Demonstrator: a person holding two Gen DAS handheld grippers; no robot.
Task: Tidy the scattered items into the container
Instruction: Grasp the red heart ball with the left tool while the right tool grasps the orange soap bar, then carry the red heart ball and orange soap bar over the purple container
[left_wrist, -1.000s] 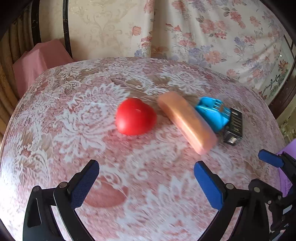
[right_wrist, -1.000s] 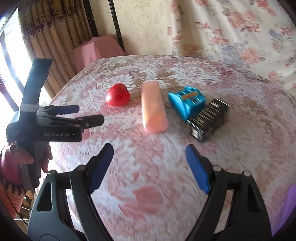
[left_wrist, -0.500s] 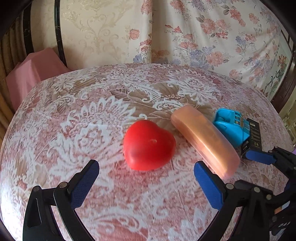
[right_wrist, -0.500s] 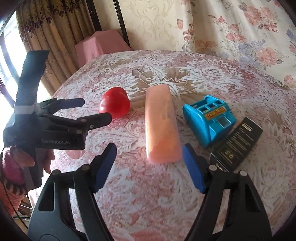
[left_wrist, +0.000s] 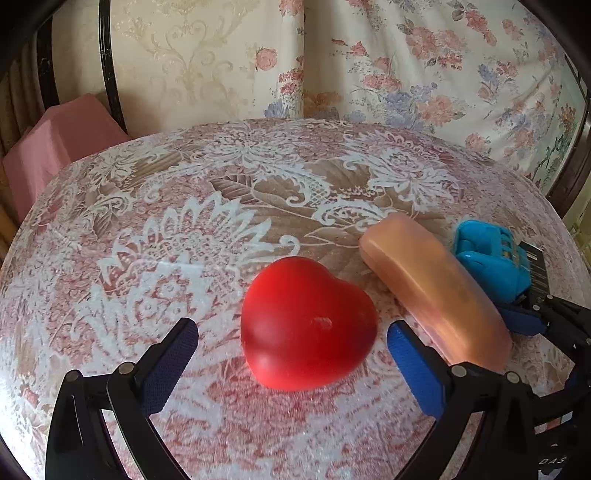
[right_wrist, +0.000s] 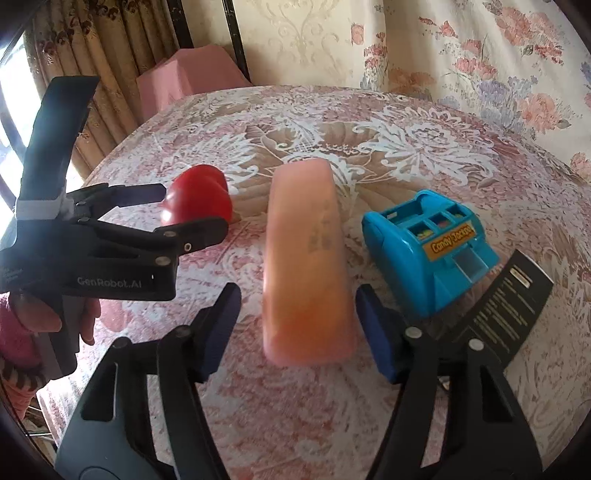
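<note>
Left wrist view places the red heart (left_wrist: 308, 325) on the counter (left_wrist: 184, 229) between the left gripper (left_wrist: 291, 339) fingers, spread apart, while the right gripper (right_wrist: 297, 314), likewise spread, straddles the near end of the orange case (right_wrist: 306, 258), long axis running away from it.

Table (left_wrist: 221, 184) is covered in pink cloth under white lace, rough and matt; the red heart (left_wrist: 306, 325) looks like smooth soft foam or rubber with a slight sheen, and the orange case (right_wrist: 306, 258) is smooth translucent plastic, semi-gloss. Blue toy dispenser (right_wrist: 424, 251) is glossy hard plastic, black box (right_wrist: 506, 306) matt printed card. Both grippers, left (left_wrist: 291, 354) and right (right_wrist: 297, 332), are matt black plastic with textured blue rubbery pads (left_wrist: 413, 365) and small metal rivets.
</note>
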